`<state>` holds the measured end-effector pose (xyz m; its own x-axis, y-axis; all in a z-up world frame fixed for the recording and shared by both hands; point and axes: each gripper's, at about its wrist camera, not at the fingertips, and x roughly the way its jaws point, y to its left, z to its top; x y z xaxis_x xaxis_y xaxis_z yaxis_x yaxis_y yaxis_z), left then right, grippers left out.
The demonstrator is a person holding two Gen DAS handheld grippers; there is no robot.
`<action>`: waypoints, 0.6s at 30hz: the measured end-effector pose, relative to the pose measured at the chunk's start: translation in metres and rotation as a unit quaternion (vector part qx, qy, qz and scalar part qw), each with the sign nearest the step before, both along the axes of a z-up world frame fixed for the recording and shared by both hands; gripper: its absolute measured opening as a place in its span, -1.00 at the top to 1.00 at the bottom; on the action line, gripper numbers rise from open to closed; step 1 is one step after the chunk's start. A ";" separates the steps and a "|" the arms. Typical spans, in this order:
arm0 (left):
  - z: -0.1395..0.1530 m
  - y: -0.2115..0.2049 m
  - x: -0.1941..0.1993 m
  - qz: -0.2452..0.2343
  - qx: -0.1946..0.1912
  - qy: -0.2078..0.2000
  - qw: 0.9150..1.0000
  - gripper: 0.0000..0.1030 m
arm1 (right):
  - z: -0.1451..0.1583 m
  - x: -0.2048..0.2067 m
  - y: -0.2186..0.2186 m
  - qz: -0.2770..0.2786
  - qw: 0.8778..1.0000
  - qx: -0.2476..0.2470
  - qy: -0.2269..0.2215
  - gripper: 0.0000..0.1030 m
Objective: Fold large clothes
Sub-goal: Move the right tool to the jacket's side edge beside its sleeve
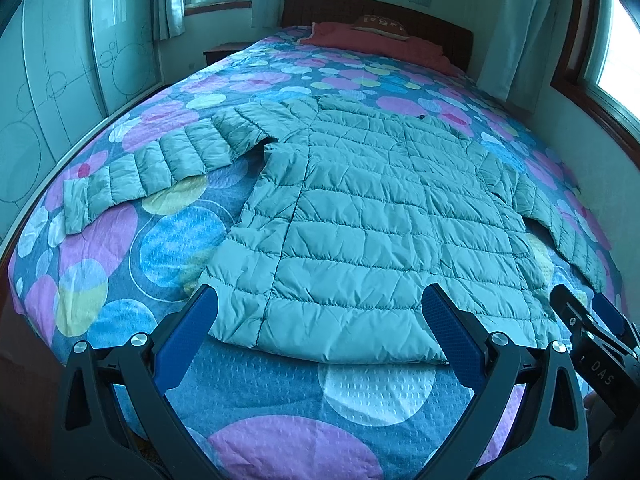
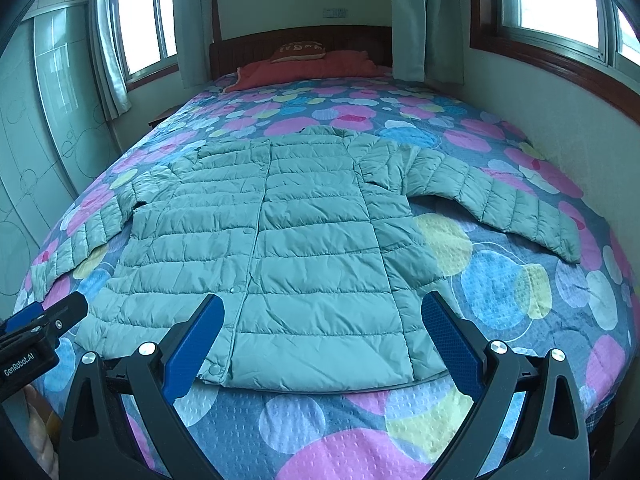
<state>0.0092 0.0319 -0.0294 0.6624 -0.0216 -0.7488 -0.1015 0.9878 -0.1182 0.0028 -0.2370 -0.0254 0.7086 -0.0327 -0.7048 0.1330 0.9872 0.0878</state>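
Folding has not been begun, so far as can be judged: the jacket (image 1: 372, 216) is laid flat and face up on the bed (image 1: 280, 392), collar toward the headboard (image 2: 300, 44), hem nearest both cameras, front closed along a line of snaps. Both sleeves are spread outward: one sleeve (image 1: 156, 168) is stretched toward the wardrobe side, the other sleeve (image 2: 500, 204) toward the window wall, each resting on the patterned bedspread and well clear of the body panel. The step in hand is judged to be the approach before a first grasp. The next move is expected to call for a sleeve or a side edge to be pinched and carried across the body, with the puffy, slippery quilting gripped deep enough not to slide out. Left tongs (image 1: 320, 332): held wide apart, nothing between the pads, hanging just above the hem and not seen to touch it. Right tongs (image 2: 322, 340): likewise spread wide, empty, poised over the hem near the lowest snap, contact not evident. Each tool is glimpsed at the edge of the other's view, side by side at the foot of the bed. A pillow (image 2: 300, 50) and a red cover (image 2: 312, 68) are noted at the head, well away from the jacket.
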 end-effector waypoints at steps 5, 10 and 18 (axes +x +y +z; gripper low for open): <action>-0.013 0.022 0.016 0.034 -0.002 0.019 0.999 -0.43 | -0.010 0.011 -0.023 -0.018 1.000 0.021 -0.003 -0.88; -0.022 0.044 0.035 0.064 -0.001 0.016 0.998 -0.65 | -0.020 0.025 -0.053 -0.046 0.998 0.052 0.010 -0.15; -0.040 0.106 0.066 0.149 -0.047 0.019 0.987 -0.79 | -0.041 0.042 -0.146 -0.136 0.976 0.168 -0.023 -0.48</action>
